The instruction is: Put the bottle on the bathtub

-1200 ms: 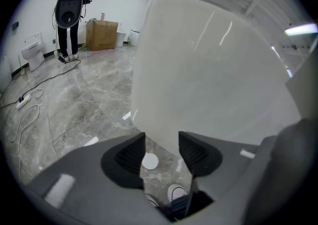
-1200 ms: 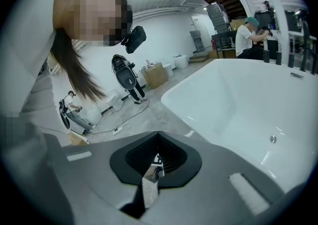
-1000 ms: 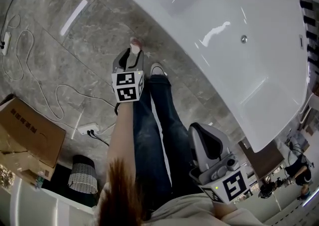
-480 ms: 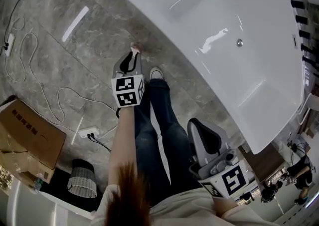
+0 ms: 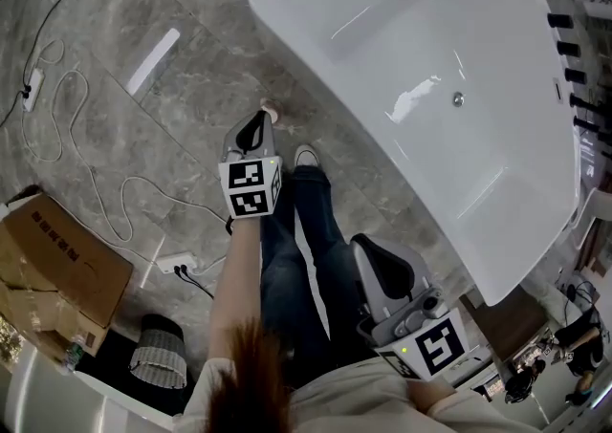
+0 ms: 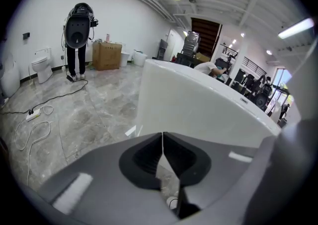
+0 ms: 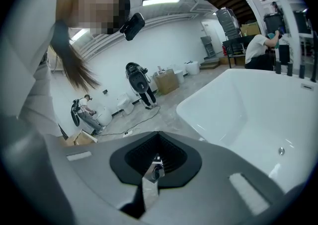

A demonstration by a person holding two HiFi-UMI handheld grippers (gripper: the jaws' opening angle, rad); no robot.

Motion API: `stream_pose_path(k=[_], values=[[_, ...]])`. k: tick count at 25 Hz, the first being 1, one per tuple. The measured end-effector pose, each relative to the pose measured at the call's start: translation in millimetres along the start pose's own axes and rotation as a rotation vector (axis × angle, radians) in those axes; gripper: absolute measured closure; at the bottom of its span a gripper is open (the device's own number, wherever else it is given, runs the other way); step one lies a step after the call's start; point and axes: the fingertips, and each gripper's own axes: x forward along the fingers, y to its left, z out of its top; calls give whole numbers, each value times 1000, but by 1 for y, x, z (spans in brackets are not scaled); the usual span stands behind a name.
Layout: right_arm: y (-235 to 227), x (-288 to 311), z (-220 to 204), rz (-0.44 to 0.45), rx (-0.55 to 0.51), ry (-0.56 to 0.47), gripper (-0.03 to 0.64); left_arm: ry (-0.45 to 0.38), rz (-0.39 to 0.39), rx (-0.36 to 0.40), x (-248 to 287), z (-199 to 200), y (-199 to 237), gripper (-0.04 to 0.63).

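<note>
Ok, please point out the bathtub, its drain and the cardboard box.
bathtub (image 5: 430, 192), head view, on its white inner wall.
drain (image 5: 458, 98), head view, on the metal centre.
cardboard box (image 5: 67, 254), head view, on its top face.

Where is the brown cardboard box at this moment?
In the head view, the cardboard box lies on the floor at the lower left, just left of the white power strip, far from the bathtub at the upper right.

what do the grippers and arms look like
The left gripper and right gripper are grey shells with black ribbed pads. Each carries a white cube printed with black square markers. No sleeve on the left forearm. Left jaws have just been closing, nothing between them.
</note>
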Motion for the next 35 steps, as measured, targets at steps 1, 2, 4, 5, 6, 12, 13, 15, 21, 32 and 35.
stream_pose_path(k=[1,2,4,5,6,12,13,15,21,32,35], values=[[3,-1,1,5,-3,1,618,-3,-1,4,-4,4,-1,546],[5,-2,2,9,-5,1,618,-7,-2,6,-8,8,-2,546],[10,-4,5,15,-10,0,618,-19,-2,5,-16,16,-3,546],[11,-6,7,15,-14,-1,618,-29,-2,5,-20,21,-3,546],[12,-7,9,14,-18,-2,618,-39,-3,6,-24,26,-5,546],[12,-23,23,-4,-60,1,618,-71,-37,52,-53,56,-21,546],[12,-27,26,-7,-68,1,618,-73,-45,58,-59,61,-24,548],[13,-34,33,-9,-85,0,618,-83,-54,64,-73,75,-28,548],[11,-55,56,-34,-118,1,618,-157,-64,66,-128,131,-50,548],[39,-85,106,25,-202,-93,618,-389,-15,82,-255,229,-72,548],[43,-94,115,28,-206,-110,618,-442,0,107,-283,249,-80,548]])
